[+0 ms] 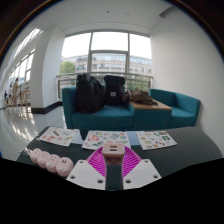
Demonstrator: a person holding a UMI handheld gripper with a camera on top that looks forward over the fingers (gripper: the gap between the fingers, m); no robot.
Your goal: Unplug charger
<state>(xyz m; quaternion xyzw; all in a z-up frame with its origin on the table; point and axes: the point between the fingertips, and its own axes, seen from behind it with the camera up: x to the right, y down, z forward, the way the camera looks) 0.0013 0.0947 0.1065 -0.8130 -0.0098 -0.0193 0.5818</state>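
A small pink-beige charger cube with two dark slots on its top face sits between my fingertips. My gripper is shut on it, and the magenta pads press on both of its sides. A pale pink power strip lies on the dark table to the left of my fingers, apart from the charger. I cannot see the charger's underside or any prongs.
Three printed sheets lie across the table beyond the fingers. Behind the table stands a teal sofa with two black backpacks on it. Large windows lie beyond it. A bright corridor runs off at the left.
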